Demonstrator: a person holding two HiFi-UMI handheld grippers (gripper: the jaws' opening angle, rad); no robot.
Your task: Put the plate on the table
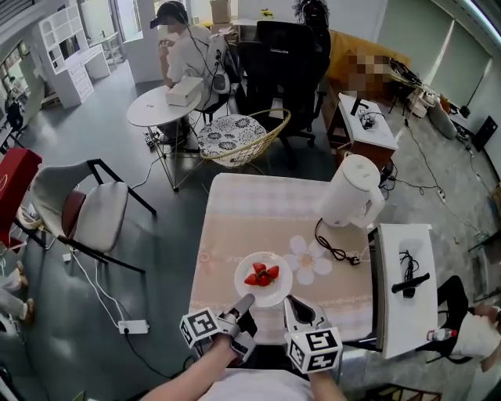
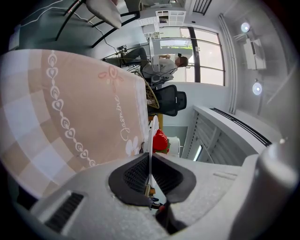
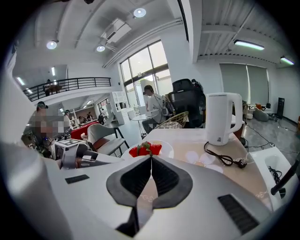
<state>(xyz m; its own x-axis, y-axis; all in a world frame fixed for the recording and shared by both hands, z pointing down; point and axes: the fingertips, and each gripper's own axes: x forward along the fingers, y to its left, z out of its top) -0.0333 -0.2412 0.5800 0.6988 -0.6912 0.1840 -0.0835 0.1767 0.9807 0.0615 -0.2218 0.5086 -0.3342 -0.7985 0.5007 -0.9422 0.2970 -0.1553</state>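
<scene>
The left gripper (image 1: 246,301) pinched the plate (image 1: 267,259) by its rim so the strawberries (image 1: 262,276) (piled mid.) sat flat, at the near end of the table (image 1: 250,207), w/ the right gripper (image 1: 292,302) closed & empty beside it.

Setting: an open-plan office is shown (closer to a studio than a cubicle floor).
Furniture: a black office chair (image 1: 286,59) and a round white table (image 1: 156,106) are seen, with a person (image 1: 188,47) seated at the table; white shelving (image 1: 66,39) is set by the far wall.
Building: tall windows (image 3: 140,70), a railed mezzanine (image 3: 70,84) and round ceiling lights (image 3: 139,12) are visible.
Floor: a power strip (image 1: 133,326) is seen with its cables lying across grey flooring.
</scene>
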